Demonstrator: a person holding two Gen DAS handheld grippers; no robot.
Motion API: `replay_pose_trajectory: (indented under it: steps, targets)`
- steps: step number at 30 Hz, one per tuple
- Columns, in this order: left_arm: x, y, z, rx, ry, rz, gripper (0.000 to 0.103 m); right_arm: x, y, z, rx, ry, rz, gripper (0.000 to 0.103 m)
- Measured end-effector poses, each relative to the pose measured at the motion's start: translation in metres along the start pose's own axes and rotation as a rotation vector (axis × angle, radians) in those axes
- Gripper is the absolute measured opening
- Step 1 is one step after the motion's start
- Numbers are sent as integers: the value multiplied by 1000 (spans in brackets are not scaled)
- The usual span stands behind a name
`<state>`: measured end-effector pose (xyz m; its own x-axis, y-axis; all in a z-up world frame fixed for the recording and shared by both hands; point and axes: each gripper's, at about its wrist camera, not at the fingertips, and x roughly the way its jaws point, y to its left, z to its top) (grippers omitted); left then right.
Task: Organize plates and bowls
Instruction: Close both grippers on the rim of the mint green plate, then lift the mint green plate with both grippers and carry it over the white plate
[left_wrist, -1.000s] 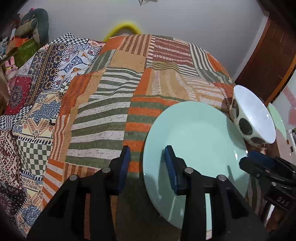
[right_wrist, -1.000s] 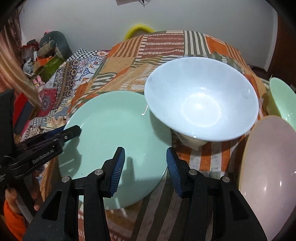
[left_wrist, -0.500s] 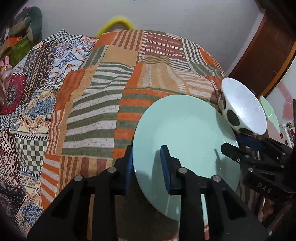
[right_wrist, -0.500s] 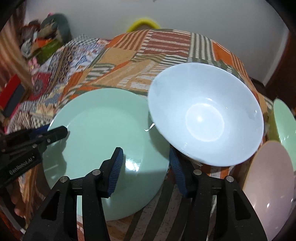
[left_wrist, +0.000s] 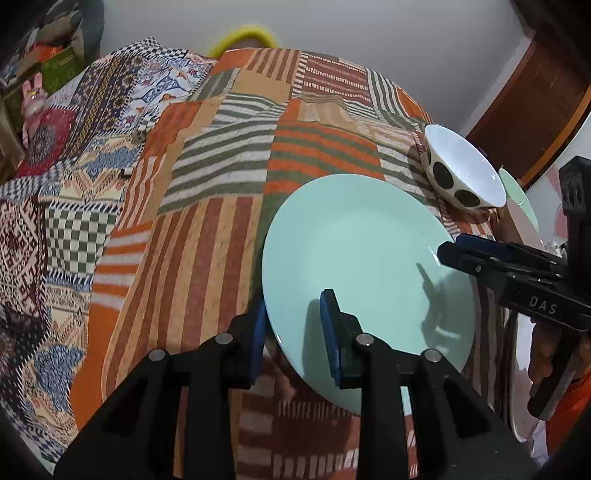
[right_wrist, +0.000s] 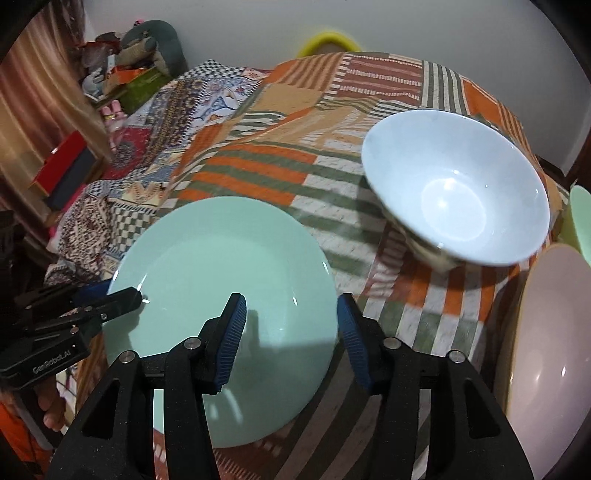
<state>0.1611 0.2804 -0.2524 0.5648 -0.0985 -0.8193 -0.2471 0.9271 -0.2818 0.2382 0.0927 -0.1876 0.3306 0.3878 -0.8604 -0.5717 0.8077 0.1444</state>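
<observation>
Patchwork bedspread in orange, green and cream stripes covers the bed. Near its front edge lies the mint-green plate, its left rim clenched in the jaws of the left gripper. Right of it, the right gripper straddles the plate's right rim, jaws closing, seemingly not yet pinching. Farther right, the white bowl with dark spots sits tilted, apart from the plate.
</observation>
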Motion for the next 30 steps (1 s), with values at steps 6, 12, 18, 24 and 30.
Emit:
replay_pose_trajectory:
  steps: [6,12,18,24,30]
  targets:
    - [-1,4,-7,-7,-12,24,28,-2,-11,-6,57,5,4,30]
    - [-1,7,-7,-23,-21,6,26,9,-14,-10,70,36,5,29]
    - [-2,3,-4,-17,-10,18,20,16,-2,-5,67,69,5,27]
    - [-11,-6,-5,3,-22,50,20,11,-6,-8,98,64,26,26]
    - [-32,-19,-7,22,-63,61,20,-9,-8,-17,99,17,31,26]
